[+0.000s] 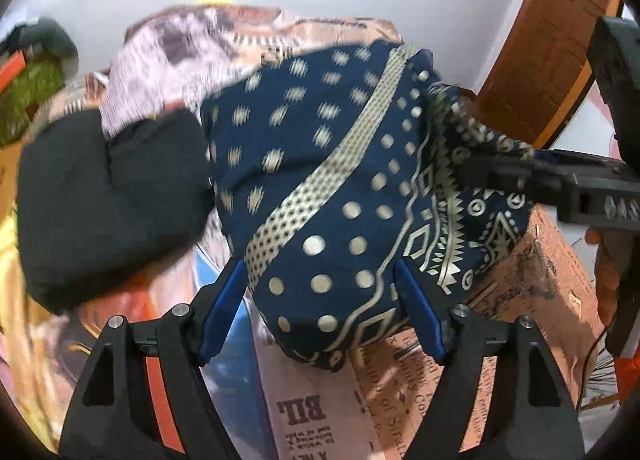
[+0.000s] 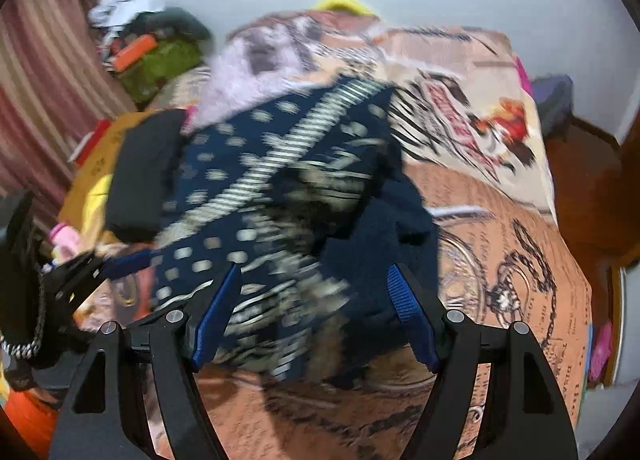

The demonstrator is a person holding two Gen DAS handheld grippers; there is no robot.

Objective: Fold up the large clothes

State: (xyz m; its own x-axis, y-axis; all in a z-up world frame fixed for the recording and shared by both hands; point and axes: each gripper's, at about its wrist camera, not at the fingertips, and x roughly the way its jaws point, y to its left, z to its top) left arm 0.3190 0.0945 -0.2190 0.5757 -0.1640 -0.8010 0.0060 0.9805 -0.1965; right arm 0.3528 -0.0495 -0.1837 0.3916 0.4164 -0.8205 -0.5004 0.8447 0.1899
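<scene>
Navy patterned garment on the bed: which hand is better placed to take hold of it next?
Probably left. The left tool stands open with the navy patterned garment's edge between its fingers; the right view is too blurred to judge.

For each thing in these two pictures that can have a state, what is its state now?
Left gripper: open, the navy cloth between its fingers, pads not pressing.
Right gripper: open, over the same cloth, blurred.
Navy dotted garment: bunched in a heap, not folded flat.
Black garment: folded, lying beside the navy one.
Printed bedsheet: spread over the bed.
</scene>
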